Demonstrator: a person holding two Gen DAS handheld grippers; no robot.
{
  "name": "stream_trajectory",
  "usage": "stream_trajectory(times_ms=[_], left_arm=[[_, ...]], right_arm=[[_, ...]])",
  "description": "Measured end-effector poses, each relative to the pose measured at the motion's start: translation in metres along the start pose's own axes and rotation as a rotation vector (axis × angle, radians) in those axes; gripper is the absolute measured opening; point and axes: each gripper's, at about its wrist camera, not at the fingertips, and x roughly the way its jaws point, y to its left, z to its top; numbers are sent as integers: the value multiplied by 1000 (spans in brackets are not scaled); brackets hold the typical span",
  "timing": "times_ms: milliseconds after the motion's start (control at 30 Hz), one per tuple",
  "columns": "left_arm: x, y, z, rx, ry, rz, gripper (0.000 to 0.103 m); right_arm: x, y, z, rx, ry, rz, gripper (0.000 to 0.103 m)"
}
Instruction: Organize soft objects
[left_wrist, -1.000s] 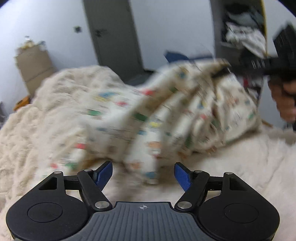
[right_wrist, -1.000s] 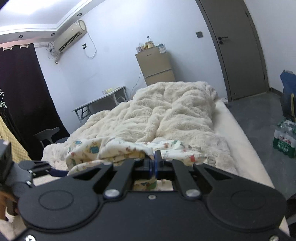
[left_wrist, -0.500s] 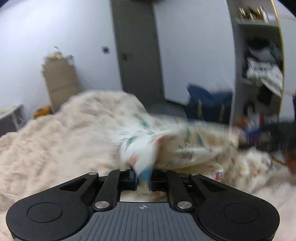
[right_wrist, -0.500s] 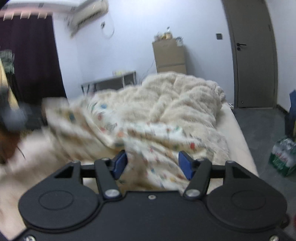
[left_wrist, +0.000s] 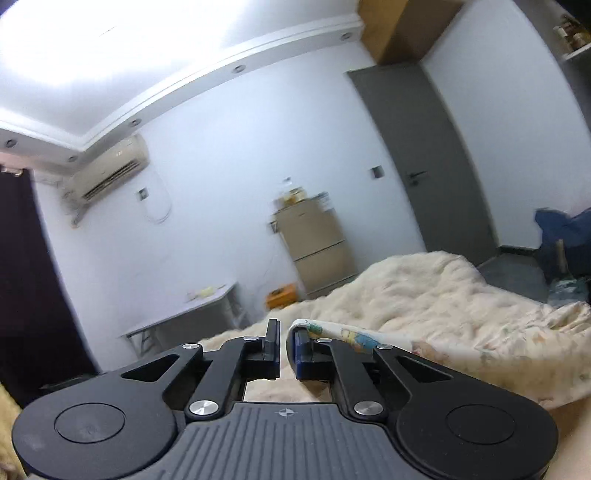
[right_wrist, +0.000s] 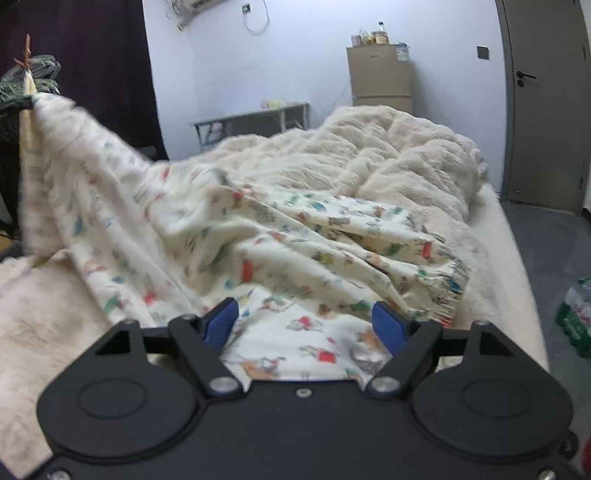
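A cream blanket printed with small coloured pictures (right_wrist: 295, 240) lies crumpled on the bed's fluffy cream cover (right_wrist: 388, 155). One corner (right_wrist: 40, 103) is lifted high at the far left in the right wrist view. My left gripper (left_wrist: 284, 347) points up over the bed, nearly shut, with an edge of the printed blanket (left_wrist: 443, 339) curling over its right fingertip and trailing off to the right. My right gripper (right_wrist: 304, 325) is open low over the blanket, which lies between and under its blue pads (right_wrist: 221, 325) without being pinched.
A beige cabinet (right_wrist: 380, 77) and a grey table (right_wrist: 255, 114) stand beyond the bed, with a grey door (right_wrist: 546, 103) to the right. A pack of water bottles (right_wrist: 576, 317) sits on the floor beside the bed. A blue bag (left_wrist: 565, 236) lies near the door.
My left gripper went from open to shut on the blanket's edge, then lifted and tilted upward with it. My right gripper let go of the blanket and stays open over it.
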Motion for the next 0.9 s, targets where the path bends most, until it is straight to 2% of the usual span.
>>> stream_trajectory(times_ms=[33,100,133,200,233,267,333,400,433,500,567,633,767,900], left_arm=[[-1,7,-10,-32,23,-48,28],[2,16,-33,-40,89,-53,44],[4,21,-48,-32,131,-18,46],[9,34,-74,-79,224,-24,49],[10,40,-89,-129,276,-86,55],[8,46,-107,-179,311,-181,57],[7,48,-130,-219,356,-279,67],[7,43,-144,-175,419,-327,67],[2,38,-152,-123,446,-336,67],[-2,40,-160,-83,477,-377,67],[-20,42,-164,-81,476,-451,67],[-30,41,-165,-110,454,-560,71],[-13,27,-164,-250,491,-649,73],[28,31,-182,-501,551,-702,73]], right_arm=[[-1,-1,0,9,3,4,77],[1,-3,0,16,8,0,77],[2,-3,0,15,10,-1,77],[3,-2,-1,13,17,1,78],[4,-2,-1,11,20,1,78],[5,-2,-2,10,24,0,78],[9,-2,-3,11,33,1,78],[11,-2,-5,13,36,-2,78],[10,-1,-6,13,36,-3,78],[10,-1,-6,12,35,-6,78],[10,0,-6,15,35,-7,79],[10,0,-7,15,34,-8,79],[11,2,-7,14,30,-14,79],[10,2,-8,14,28,-15,79]])
